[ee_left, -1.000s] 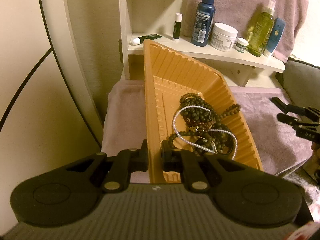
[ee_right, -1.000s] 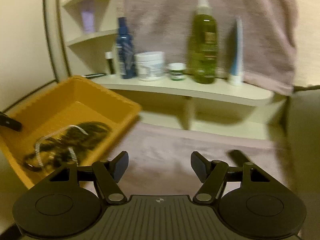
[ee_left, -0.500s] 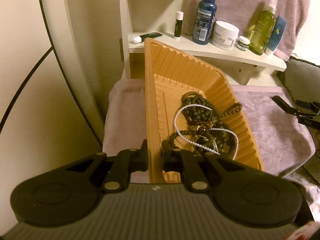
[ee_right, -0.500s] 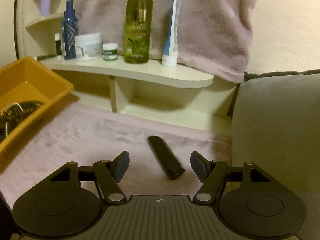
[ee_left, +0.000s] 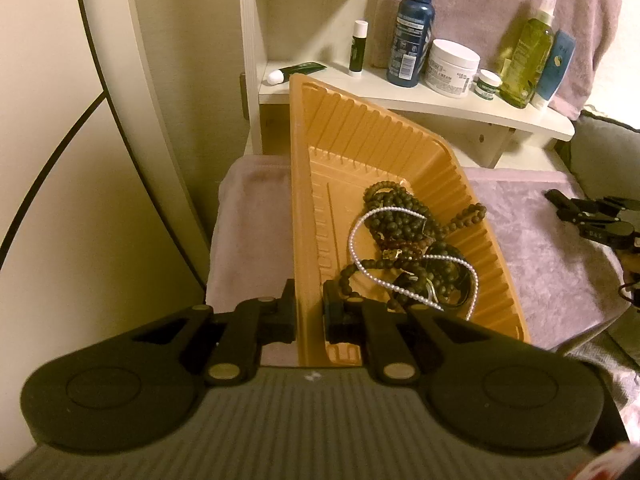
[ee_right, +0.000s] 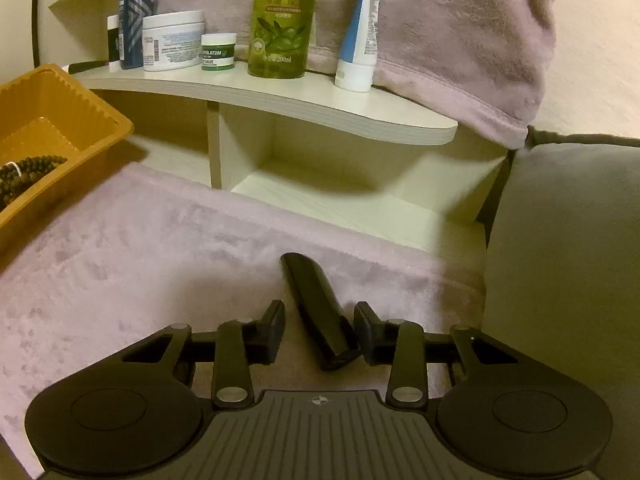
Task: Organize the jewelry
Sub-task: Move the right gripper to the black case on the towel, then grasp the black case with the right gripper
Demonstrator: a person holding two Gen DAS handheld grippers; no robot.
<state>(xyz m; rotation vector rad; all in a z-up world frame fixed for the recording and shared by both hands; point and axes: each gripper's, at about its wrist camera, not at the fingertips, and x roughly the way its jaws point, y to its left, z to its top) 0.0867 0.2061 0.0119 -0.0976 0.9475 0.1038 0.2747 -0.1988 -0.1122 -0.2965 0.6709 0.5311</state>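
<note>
right gripper (ee_right: 319,330) now lower and closer to the slim black tapered stick-shaped object (ee_right: 316,308) lying on the mauve plush cloth (ee_right: 160,256), where a second ago pointed toward the tray and shelf. jaws narrower than before and closing at this moment, the black object between them; right pad (ee_right: 366,332) just beside or touching its near end, left pad (ee_right: 276,330) apart from it, so not yet clenched on it. cannot tell what the black object is.

left gripper (ee_left: 309,312) unchanged from the earlier frames: clenched on the near left rim of the orange ribbed plastic tray (ee_left: 304,200), one finger outside the wall, one inside. tray tilted, unmoved, resting over the mauve cloth, its far end below the cream wooden shelf (ee_left: 440,104).

inside the tray, toward its right wall: tangle of dark round-bead strands (ee_left: 400,224) with a white pearl strand (ee_left: 360,236) looped over and through them, as before. one dark strand draped up the right wall.

on the shelf beyond the tray: dark blue bottle (ee_left: 410,28), white jar (ee_left: 452,68), small green-labelled jar (ee_left: 488,84), olive-green spray bottle (ee_left: 524,64), blue tube (ee_left: 556,68).
</note>
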